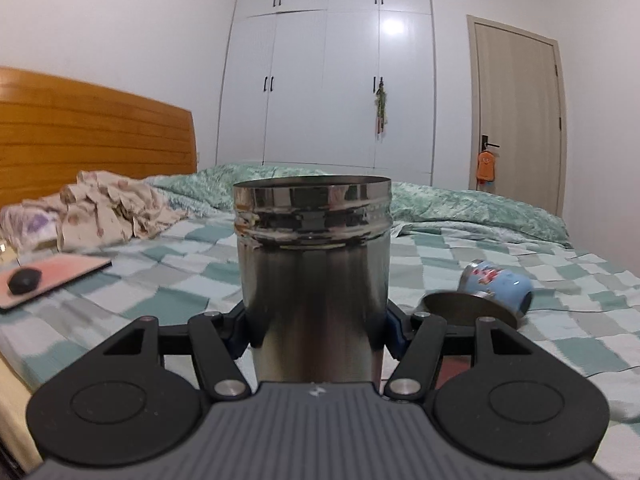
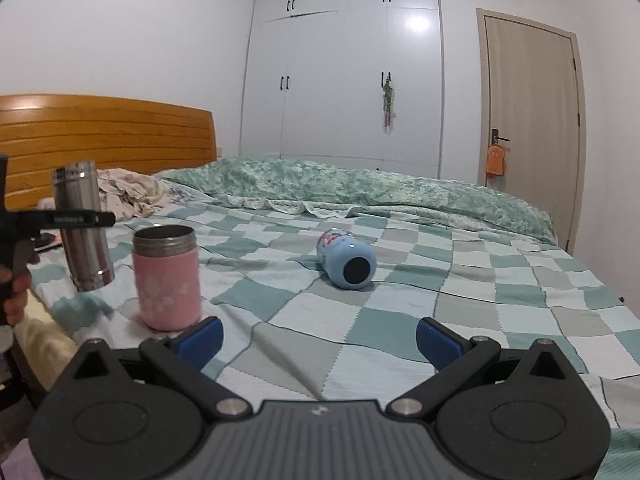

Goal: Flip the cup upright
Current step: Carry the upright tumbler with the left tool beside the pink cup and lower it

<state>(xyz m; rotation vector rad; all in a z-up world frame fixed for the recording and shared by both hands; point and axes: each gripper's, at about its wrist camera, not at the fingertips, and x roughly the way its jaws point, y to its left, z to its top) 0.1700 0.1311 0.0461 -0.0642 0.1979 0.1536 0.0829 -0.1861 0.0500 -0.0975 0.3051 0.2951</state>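
Note:
My left gripper [image 1: 316, 332] is shut on a steel cup [image 1: 314, 280], held upright with its open mouth up, above the bed. The right wrist view shows that steel cup [image 2: 82, 228] at the far left, its base just above the bedspread, clamped by the left gripper [image 2: 76, 218]. A pink cup [image 2: 167, 276] stands upright beside it. A blue cup [image 2: 346, 258] lies on its side mid-bed, its base towards me; it also shows in the left wrist view [image 1: 496, 284]. My right gripper [image 2: 318, 340] is open and empty, low over the bedspread.
A checked bedspread [image 2: 440, 292] covers the bed, with a green quilt [image 2: 360, 192] bunched behind. Crumpled clothes [image 1: 108, 208] and a mouse on a pad [image 1: 26, 280] lie by the wooden headboard [image 1: 92, 136]. The pink cup's rim [image 1: 468, 308] shows at right of the steel cup.

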